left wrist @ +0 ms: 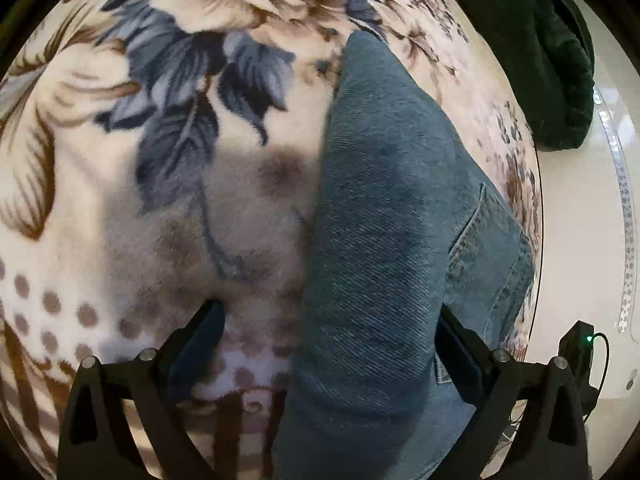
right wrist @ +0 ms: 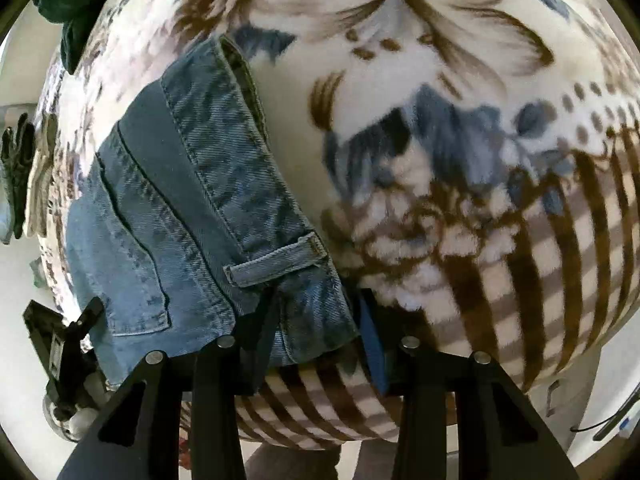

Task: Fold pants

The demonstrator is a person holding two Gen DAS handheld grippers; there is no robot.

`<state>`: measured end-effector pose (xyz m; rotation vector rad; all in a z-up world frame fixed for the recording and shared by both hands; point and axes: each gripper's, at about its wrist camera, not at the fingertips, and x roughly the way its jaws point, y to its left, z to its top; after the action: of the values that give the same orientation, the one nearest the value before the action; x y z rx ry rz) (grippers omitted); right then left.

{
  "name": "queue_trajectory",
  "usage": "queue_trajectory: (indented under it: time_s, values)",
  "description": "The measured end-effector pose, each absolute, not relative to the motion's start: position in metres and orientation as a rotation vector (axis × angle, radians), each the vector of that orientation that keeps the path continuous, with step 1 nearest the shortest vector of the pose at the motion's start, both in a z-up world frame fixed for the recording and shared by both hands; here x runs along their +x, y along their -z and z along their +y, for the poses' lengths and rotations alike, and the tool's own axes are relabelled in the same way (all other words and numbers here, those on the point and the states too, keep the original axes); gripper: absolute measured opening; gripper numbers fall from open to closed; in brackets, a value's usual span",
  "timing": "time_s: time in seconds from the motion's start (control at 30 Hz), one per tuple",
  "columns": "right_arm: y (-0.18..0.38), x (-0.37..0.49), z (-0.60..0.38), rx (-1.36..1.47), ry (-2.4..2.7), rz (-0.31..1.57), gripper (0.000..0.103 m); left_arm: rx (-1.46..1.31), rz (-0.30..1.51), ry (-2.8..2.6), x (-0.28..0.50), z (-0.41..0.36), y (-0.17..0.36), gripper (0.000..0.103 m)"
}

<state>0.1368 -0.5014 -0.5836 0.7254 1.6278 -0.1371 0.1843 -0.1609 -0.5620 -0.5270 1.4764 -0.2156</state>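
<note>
Blue denim pants (left wrist: 380, 220) lie folded lengthwise on a floral fleece blanket (left wrist: 120, 184), running away from me. My left gripper (left wrist: 332, 332) is open, its fingers straddling the near end of the folded leg fabric. In the right wrist view the waistband with a belt loop (right wrist: 276, 260) and a back pocket (right wrist: 132, 264) show. My right gripper (right wrist: 316, 320) is partly open, its fingers astride the waistband corner of the pants (right wrist: 192, 184), not clamped on it.
A dark green garment (left wrist: 532, 48) lies at the blanket's far right edge. The blanket (right wrist: 460, 120) stretches wide beside the pants. White floor (left wrist: 580, 240) lies beyond the edge. Gloves (right wrist: 24, 176) hang at the left of the right wrist view.
</note>
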Motion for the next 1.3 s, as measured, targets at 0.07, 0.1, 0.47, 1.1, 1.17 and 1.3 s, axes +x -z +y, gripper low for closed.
queue_trajectory:
  time_s: [0.07, 0.1, 0.47, 1.1, 1.17, 1.3]
  values:
    - [0.575, 0.142, -0.501, 0.739, 0.135, 1.629, 0.042, -0.514, 1.490, 0.205, 0.187, -0.164, 0.554, 0.103]
    - [0.572, 0.144, -0.502, 0.757, 0.132, 1.623, 0.043, -0.510, 1.497, 0.201, 0.187, -0.165, 0.550, 0.103]
    - [0.617, 0.086, -0.473, 1.394, -0.049, 1.395, 0.069, -0.814, 1.530, 0.224, 0.169, -0.172, 0.581, 0.103]
    - [0.641, 0.165, -0.421, 1.447, -0.206, 1.208, 0.075, -1.246, 1.787, 0.252, 0.220, -0.144, 0.643, 0.103]
    - [0.646, 0.174, -0.418, 1.433, -0.210, 1.240, 0.075, -1.213, 1.754, 0.229, 0.221, -0.148, 0.633, 0.103]
    - [0.646, 0.180, -0.416, 1.392, -0.217, 1.264, 0.075, -1.036, 1.621, 0.281, 0.229, -0.170, 0.594, 0.098]
